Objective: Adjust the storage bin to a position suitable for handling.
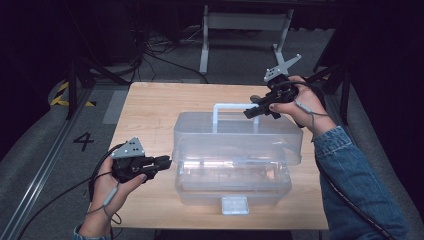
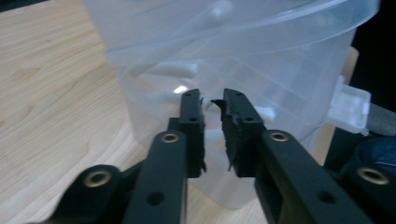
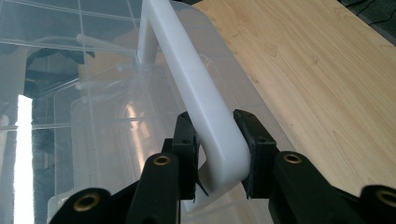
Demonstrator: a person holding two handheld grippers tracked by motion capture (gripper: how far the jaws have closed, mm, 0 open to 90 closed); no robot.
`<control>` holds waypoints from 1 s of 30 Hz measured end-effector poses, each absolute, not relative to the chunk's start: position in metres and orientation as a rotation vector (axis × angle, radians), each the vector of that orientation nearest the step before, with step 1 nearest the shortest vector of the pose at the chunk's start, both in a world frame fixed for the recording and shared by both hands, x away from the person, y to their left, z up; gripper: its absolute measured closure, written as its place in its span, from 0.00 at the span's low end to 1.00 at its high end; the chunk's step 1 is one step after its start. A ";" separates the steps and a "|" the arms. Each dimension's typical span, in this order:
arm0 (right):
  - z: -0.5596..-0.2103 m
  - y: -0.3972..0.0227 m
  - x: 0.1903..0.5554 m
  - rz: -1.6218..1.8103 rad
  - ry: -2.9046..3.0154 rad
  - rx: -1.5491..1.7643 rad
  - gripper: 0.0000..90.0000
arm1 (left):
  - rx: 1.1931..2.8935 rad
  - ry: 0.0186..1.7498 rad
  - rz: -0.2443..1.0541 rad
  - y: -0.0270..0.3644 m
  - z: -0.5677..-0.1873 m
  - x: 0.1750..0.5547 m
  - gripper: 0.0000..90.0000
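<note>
A clear plastic toolbox [image 1: 235,150] with a white handle [image 1: 235,106] stands mid-table, its lid raised above the base. My right gripper [image 1: 248,113] comes in from the far right and is shut on the handle's right end. In the right gripper view the handle [image 3: 187,74] sits between the pads of that gripper [image 3: 215,121]. My left gripper [image 1: 169,161] lies level at the box's left end, tips against its wall. In the left gripper view its jaws [image 2: 212,95] stand nearly together with a narrow gap, the box [image 2: 261,56] right behind them. Whether they pinch its rim is unclear.
The box's white front latch [image 1: 234,205] faces the near edge of the wooden table [image 1: 150,110]. Bare wood lies left of and behind the box. A white frame stand [image 1: 245,22] and cables lie on the floor beyond the table.
</note>
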State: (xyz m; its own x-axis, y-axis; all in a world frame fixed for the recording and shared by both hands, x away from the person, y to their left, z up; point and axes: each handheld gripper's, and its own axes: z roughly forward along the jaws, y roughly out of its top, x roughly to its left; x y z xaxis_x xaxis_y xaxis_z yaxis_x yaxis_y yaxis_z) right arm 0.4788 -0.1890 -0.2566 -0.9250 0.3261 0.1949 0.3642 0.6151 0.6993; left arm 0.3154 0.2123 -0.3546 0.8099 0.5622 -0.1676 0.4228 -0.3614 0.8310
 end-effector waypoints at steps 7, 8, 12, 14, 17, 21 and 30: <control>-0.257 -0.189 0.480 -1.219 -2.778 -0.595 0.80 | 1.940 0.689 0.103 0.204 -0.355 0.314 1.00; -0.257 -0.189 0.480 -1.220 -2.776 -0.595 0.80 | 1.938 0.684 0.105 0.203 -0.355 0.314 1.00; -0.257 -0.189 0.480 -1.220 -2.776 -0.595 0.80 | 1.910 0.662 0.091 0.199 -0.355 0.314 1.00; -0.257 -0.189 0.480 -1.222 -2.776 -0.594 0.80 | 1.903 0.664 0.092 0.197 -0.355 0.313 1.00; -0.257 -0.189 0.480 -1.224 -2.773 -0.593 0.80 | 1.893 0.666 0.100 0.195 -0.355 0.313 1.00; -0.257 -0.189 0.480 -1.226 -2.772 -0.595 0.80 | 1.887 0.658 0.102 0.192 -0.356 0.314 1.00; -0.257 -0.190 0.479 -1.230 -2.768 -0.597 0.80 | 1.888 0.672 0.119 0.190 -0.357 0.315 1.00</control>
